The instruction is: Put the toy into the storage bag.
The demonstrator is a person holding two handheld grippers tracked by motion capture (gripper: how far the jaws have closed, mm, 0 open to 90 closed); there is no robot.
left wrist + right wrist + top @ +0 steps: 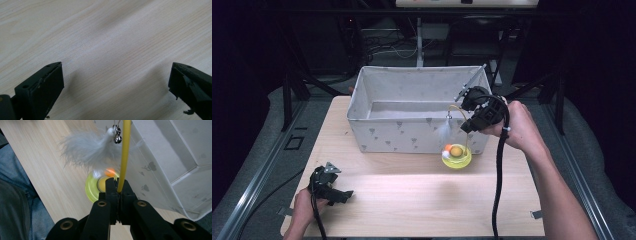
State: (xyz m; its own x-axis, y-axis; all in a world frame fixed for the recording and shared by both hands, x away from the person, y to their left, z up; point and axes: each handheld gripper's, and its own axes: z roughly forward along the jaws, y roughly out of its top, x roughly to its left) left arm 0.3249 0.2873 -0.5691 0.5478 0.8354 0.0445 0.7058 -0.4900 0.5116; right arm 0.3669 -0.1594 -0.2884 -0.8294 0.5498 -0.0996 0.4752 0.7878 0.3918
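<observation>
A cat toy stands on the wooden table [422,200] just in front of the fabric bin's right end. It has a round yellow-green base [456,156] with an orange ball, and a thin yellow arched rod [124,152] that carries a white feather [87,150] with small bells [117,135]. My right gripper [117,185] is shut on the yellow rod, above the base [91,186]; in the high view it [467,127] sits against the bin's front right corner. My left gripper [116,66] is open just over bare wood, at the table's front left [343,195].
A large grey-white fabric bin [412,132] with small tree prints stands at the back of the table, open on top; its wall [170,157] is close to my right gripper. Black frame legs and cables lie beyond the table.
</observation>
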